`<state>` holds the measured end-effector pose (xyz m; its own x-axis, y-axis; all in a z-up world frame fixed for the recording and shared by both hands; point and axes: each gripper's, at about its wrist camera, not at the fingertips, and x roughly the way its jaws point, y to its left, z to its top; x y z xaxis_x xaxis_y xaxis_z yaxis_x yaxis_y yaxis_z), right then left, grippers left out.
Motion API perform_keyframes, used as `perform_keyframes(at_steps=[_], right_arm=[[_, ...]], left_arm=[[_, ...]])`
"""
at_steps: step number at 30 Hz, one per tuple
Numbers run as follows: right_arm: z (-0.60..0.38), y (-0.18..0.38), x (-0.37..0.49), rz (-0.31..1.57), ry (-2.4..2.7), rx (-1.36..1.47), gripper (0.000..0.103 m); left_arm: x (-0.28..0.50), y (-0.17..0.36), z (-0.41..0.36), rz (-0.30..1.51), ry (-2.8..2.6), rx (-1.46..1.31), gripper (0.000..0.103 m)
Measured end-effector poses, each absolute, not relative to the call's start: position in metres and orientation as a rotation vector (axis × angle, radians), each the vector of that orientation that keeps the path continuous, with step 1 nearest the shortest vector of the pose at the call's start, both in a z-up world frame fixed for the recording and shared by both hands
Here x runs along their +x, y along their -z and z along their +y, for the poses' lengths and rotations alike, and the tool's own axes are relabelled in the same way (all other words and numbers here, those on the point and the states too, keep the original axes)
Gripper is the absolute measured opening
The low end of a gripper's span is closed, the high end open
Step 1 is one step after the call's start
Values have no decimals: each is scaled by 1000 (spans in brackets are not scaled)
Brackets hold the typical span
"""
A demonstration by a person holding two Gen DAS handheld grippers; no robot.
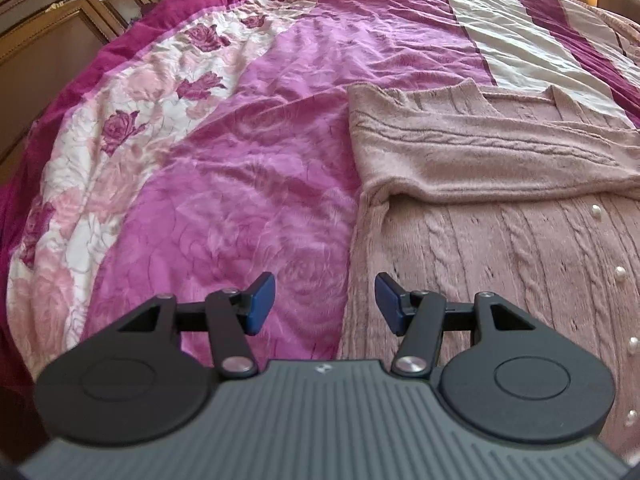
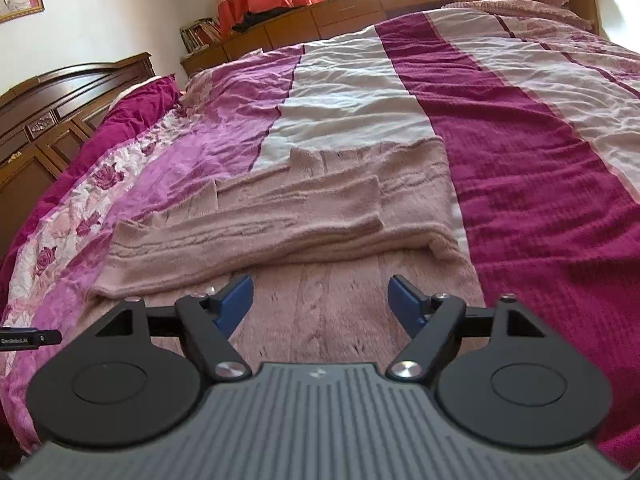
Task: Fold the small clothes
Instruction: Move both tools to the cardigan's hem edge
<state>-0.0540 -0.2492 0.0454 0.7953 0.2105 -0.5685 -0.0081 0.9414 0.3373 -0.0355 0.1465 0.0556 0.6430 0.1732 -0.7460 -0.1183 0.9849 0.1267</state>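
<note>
A dusty pink cable-knit cardigan (image 1: 500, 216) with pearl buttons (image 1: 597, 212) lies flat on the bed, both sleeves folded across its chest. In the left wrist view my left gripper (image 1: 325, 304) hovers over the cardigan's left edge, open, with nothing between its blue pads. The same cardigan (image 2: 304, 216) fills the middle of the right wrist view. There my right gripper (image 2: 321, 304) stands open above its lower body, empty, just short of the folded sleeves.
The bed is covered by a magenta, pink and white striped bedspread (image 2: 520, 152) with a rose-print band (image 1: 120, 152) on the left. A dark wooden headboard (image 2: 52, 120) and low wooden cabinets (image 2: 360, 8) border the bed.
</note>
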Motion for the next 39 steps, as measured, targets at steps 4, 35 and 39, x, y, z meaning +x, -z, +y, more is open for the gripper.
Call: perform_keyframes(at_steps=[4, 35, 39], right_arm=[[-254, -41, -65, 672, -109, 322, 80], [-284, -16, -108, 810, -39, 255, 80], [-290, -14, -112, 835, -14, 262, 81]], left_arm=[[-43, -52, 146, 876, -157, 48, 57], [-69, -29, 140, 985, -87, -23, 56], [-74, -31, 142, 994, -91, -27, 56]])
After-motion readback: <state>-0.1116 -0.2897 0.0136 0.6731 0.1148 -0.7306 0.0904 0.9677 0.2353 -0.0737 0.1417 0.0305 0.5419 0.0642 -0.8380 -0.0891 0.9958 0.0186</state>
